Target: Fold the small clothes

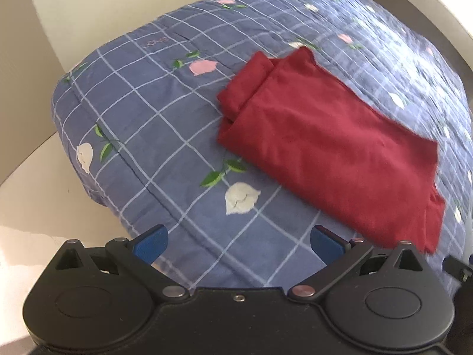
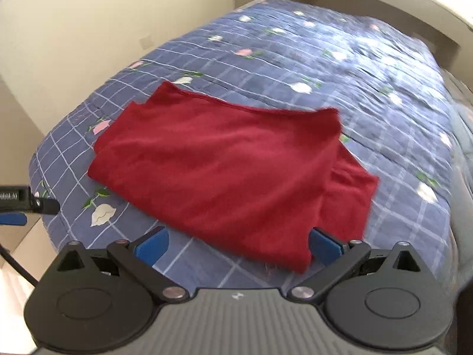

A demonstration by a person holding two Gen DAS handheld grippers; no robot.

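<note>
The red garment is lying folded on the bed's quilt, toward 2 o'clock from the left tongs. Its far edge is blurring, and its near corner is hiding behind the tongs' frame. The right view is showing a lower layer sticking out at 4 o'clock, just ahead of the right tongs. The soft knit is wrinkling slightly; the quilt is checked and floral. Both tongs are gaping wide, gripping nothing.

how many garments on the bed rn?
1. A single red garment, partly folded, lies on the blue checked quilt, just ahead of both open grippers. Nothing else cloth-like shows, though the views cut off part of the bed.
</note>
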